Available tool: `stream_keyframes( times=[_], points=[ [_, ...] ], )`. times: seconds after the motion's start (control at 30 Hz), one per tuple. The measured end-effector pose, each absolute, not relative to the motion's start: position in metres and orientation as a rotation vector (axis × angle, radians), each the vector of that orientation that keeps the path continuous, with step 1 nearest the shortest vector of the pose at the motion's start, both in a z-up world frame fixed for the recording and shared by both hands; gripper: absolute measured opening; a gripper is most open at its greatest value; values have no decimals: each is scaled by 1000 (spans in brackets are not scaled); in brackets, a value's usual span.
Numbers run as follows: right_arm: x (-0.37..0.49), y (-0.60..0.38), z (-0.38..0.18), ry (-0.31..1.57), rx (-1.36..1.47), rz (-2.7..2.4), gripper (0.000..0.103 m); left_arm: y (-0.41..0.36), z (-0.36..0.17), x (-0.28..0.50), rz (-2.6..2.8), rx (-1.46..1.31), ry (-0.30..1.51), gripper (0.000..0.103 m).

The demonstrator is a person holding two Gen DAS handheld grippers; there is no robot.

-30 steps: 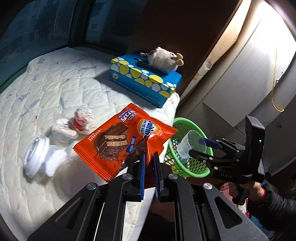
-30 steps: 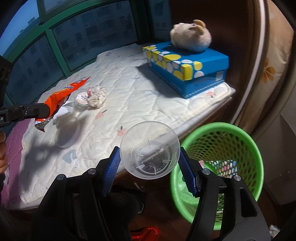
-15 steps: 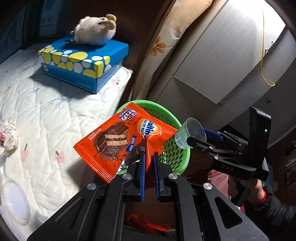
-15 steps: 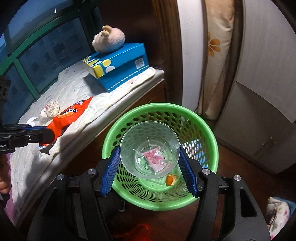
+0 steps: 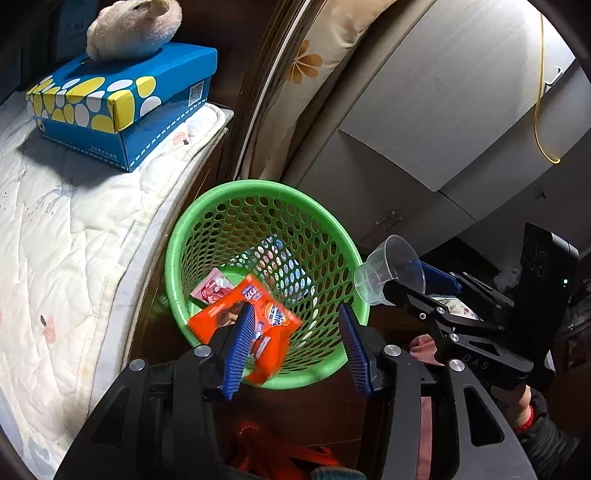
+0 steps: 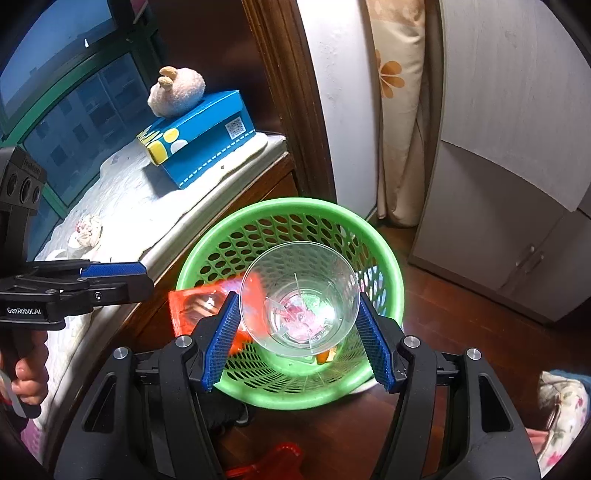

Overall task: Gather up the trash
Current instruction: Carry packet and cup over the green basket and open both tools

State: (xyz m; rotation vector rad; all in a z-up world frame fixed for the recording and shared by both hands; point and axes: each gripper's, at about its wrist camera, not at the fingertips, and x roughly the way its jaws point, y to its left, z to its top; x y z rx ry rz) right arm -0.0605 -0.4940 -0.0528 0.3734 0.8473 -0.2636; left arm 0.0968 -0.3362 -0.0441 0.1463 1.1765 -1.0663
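You see a green perforated plastic basket, smooth and slightly shiny. The orange foil-like snack wrapper looks glossy and creased. Your clear plastic cup is transparent and slick. The white quilted cloth mattress cover reads matt and stitched. The blue-and-yellow cardboard tissue box looks smooth; the fluffy plush toy atop it is fuzzy.

Right tool: blue pads gripping clear plastic cup above green basket; orange wrapper at basket's left rim; left tool beside it.
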Motion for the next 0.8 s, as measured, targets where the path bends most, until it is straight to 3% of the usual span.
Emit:
stream_keyframes(
  times=[0.37, 0.8],
  points=[
    [-48, -487, -63, 868, 387, -235, 63, -295, -37, 104, -971, 91, 1157, 63],
    [-8, -470, -101, 978, 404, -189, 64, -232, -30, 109, -836, 32, 1122, 67]
  ],
)
